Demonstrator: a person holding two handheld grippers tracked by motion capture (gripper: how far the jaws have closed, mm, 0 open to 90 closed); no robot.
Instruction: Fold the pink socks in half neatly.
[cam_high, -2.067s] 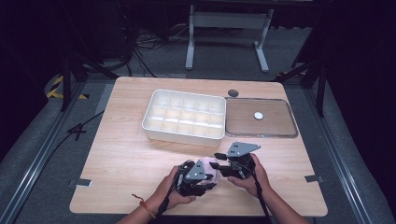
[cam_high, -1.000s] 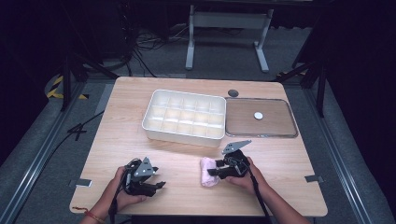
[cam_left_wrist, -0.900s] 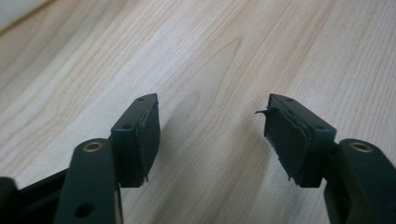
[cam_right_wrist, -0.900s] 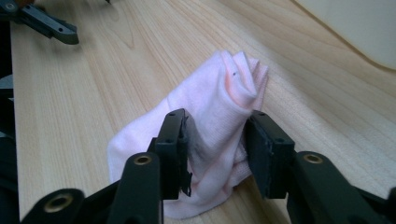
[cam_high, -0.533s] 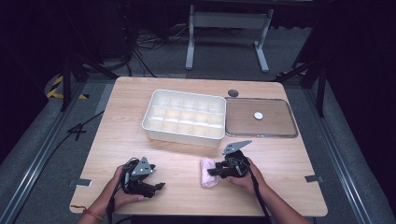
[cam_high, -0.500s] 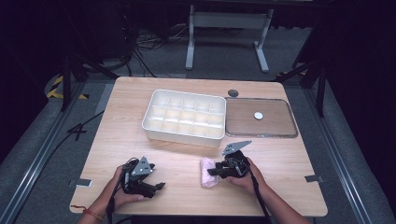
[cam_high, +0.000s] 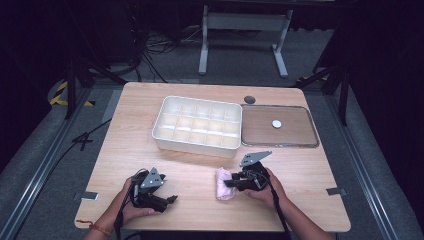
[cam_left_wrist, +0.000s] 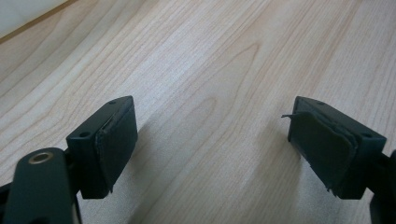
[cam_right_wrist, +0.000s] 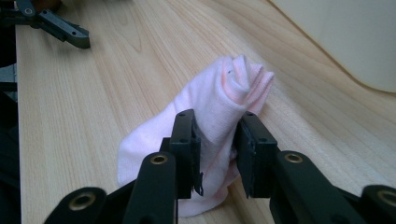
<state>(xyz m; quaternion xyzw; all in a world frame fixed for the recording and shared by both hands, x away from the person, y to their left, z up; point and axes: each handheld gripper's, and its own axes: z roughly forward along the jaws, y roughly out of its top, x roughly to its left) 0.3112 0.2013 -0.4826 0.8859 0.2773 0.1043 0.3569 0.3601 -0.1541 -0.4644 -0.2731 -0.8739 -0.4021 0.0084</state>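
A pink rolled sock (cam_high: 221, 183) lies on the wooden table (cam_high: 200, 170) near the front edge, right of centre. My right gripper (cam_high: 229, 184) is shut on the sock (cam_right_wrist: 224, 88): its jaws have just been closing, and both pads (cam_right_wrist: 190, 140) now press the fabric from either side. The right gripper (cam_right_wrist: 217, 135) points left across the table. My left gripper (cam_high: 168, 202) rests low at the front left, well apart from the sock. The left gripper (cam_left_wrist: 212, 140) has just been opening its jaws; they stand wide over bare wood with nothing between them.
A white compartment box (cam_high: 197, 146) stands at the table's middle, behind both hands. To its right lies a brown tray (cam_high: 280, 145) with a small white disc (cam_high: 276, 123). A dark round piece (cam_high: 249, 99) sits behind them. Bare wood separates the two grippers.
The left gripper left the sock at the centre and moved to the front left, and its jaws stand wider. The right gripper stayed with the sock, which now shows beside it.
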